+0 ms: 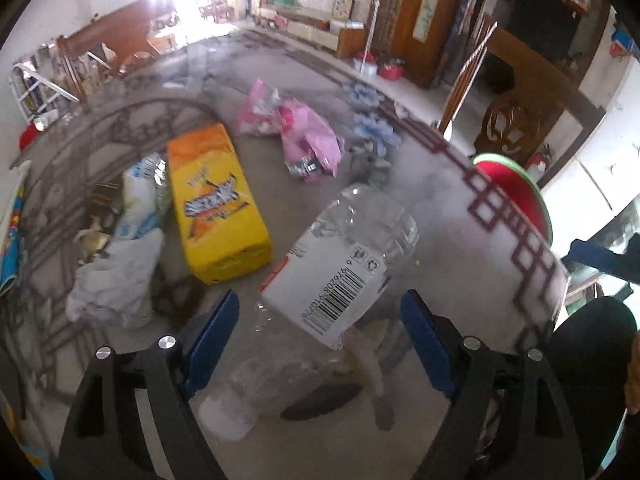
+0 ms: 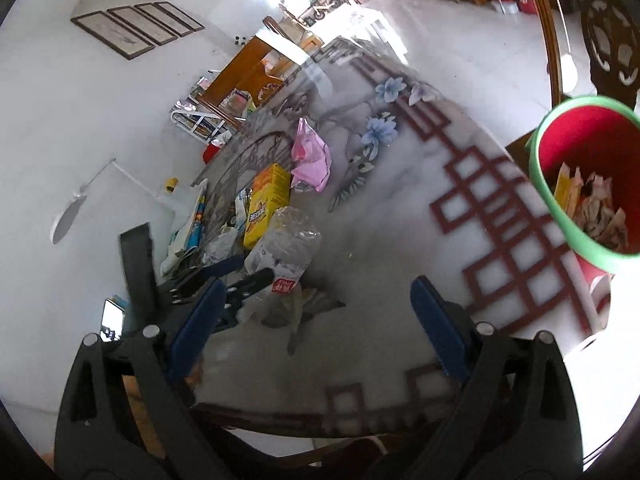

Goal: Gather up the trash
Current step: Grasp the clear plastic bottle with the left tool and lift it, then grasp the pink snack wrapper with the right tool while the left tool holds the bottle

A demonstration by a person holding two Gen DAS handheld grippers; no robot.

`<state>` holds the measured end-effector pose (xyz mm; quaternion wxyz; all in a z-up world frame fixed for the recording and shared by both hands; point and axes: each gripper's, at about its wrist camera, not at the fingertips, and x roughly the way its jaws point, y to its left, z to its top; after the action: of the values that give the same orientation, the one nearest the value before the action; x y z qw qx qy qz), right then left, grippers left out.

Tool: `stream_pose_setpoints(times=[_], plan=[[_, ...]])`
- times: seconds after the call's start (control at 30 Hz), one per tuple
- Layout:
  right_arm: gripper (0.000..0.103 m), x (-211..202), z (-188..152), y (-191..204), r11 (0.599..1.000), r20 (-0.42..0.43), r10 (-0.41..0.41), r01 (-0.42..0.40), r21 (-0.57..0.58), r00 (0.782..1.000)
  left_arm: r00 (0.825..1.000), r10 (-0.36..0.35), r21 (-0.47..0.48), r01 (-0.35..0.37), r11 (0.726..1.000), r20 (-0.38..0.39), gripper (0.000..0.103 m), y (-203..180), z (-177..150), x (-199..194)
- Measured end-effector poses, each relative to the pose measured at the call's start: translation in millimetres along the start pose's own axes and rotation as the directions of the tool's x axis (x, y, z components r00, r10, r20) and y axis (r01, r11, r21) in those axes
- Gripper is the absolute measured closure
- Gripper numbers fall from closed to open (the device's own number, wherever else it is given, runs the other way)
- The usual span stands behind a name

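On the table (image 1: 420, 184) I see a bottle (image 1: 344, 264) between my left gripper's (image 1: 320, 340) spread jaws; my right gripper (image 2: 316, 320) hangs released, empty.

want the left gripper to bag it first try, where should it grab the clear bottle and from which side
Grip the plastic bottle across its labelled middle, coming from its cap end, where the left gripper already straddles it with open jaws. It lies tilted on the table, so the flat label band gives the widest, firmest span; the neck looks thin and crumpled.
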<state>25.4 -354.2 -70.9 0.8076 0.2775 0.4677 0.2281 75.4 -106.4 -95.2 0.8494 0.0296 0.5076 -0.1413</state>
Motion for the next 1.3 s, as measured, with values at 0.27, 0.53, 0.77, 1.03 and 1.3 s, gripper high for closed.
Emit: stream_pose_setpoints(times=[0.27, 0.53, 0.77, 1.03, 1.3], plan=[[0.011, 3, 0, -1, 1.000, -0.020, 0.004, -0.004, 0.016, 1.000, 0.998, 0.007, -0.005, -0.008, 1.000, -0.062, 0.029, 0, 2, 19], [0.010, 6, 1, -2, 1.000, -0.036, 0.009, -0.008, 0.022, 0.999, 0.994, -0.048, -0.141, 0.033, 0.989, -0.102, 0.049, 12, -18, 4], [0.009, 12, 2, 1, 1.000, -0.055, -0.020, 0.020, 0.012, 0.998, 0.995, -0.014, -0.143, 0.000, 0.990, -0.097, 0.034, 14, -33, -1], [0.009, 13, 1, -3, 0.999, -0.068, -0.029, 0.031, 0.029, 0.997, 0.996, -0.075, -0.170, 0.064, 0.983, -0.055, 0.054, 6, -29, 5], [0.009, 43, 9, 2, 0.990, -0.202, -0.132, 0.138, 0.011, 0.970, 0.979, -0.014, -0.356, 0.086, 0.931, 0.201, 0.054, 58, -73, -55]])
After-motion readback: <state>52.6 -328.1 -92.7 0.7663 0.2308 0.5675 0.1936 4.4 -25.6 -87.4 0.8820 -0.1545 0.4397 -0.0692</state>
